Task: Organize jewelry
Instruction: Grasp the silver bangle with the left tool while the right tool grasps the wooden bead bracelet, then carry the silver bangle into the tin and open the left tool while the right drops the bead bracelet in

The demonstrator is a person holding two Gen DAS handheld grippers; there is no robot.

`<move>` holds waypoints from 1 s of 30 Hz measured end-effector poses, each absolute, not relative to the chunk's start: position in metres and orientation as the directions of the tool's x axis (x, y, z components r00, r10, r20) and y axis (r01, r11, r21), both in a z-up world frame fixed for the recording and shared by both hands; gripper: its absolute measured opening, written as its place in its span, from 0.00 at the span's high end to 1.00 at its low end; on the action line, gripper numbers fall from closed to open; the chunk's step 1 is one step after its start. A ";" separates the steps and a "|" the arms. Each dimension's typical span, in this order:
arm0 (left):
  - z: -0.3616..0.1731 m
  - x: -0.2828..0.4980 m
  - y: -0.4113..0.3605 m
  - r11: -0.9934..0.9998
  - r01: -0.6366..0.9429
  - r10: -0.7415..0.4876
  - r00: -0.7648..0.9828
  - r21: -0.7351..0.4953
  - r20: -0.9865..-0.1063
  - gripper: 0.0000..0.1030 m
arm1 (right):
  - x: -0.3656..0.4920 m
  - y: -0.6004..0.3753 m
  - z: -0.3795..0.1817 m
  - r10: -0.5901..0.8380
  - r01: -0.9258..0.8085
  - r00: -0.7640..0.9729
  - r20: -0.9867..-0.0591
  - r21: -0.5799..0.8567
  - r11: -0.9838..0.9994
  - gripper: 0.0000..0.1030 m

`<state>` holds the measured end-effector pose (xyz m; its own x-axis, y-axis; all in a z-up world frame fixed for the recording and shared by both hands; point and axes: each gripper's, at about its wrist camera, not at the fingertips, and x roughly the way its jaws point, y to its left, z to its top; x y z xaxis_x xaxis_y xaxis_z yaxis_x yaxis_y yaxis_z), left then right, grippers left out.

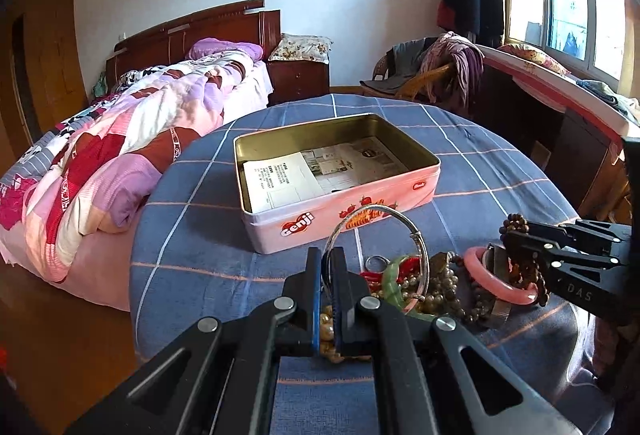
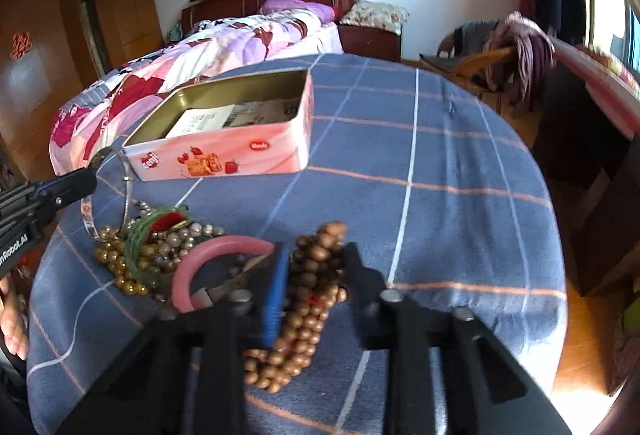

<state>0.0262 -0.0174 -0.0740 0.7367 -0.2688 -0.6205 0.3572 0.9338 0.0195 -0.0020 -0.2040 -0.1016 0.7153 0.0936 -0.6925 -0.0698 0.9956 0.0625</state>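
I read "Genji" in white on red on the near long wall of the pink tin [image 1: 344,219]. The small red logo nearer its right corner is too small to read. To the tin's right, the right gripper [image 1: 516,235] carries "DAS". The left gripper [image 2: 90,177] shows "nRobot.AI".

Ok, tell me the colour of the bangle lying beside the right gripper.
Pink: the bangle is a plain, smooth pink ring, clearest in the right wrist view.
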 end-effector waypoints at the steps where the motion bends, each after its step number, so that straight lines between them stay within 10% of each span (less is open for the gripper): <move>1: -0.073 0.027 -0.017 0.934 0.357 -0.270 0.737 0.017 -0.619 0.97 | -0.004 -0.203 -0.099 0.103 -0.080 0.721 -0.685 0.065 0.995 0.77; 30: -0.035 0.068 -0.015 0.932 0.362 -0.288 0.763 0.014 -0.578 0.97 | 0.031 -0.189 -0.022 0.163 -0.163 0.818 -0.551 0.049 0.985 0.83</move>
<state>0.0677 -0.0154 -0.0349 0.7632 -0.2881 -0.5784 0.3623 0.9319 0.0140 0.0310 -0.1894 -0.0217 0.8184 0.1626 -0.5511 -0.1630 0.9854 0.0485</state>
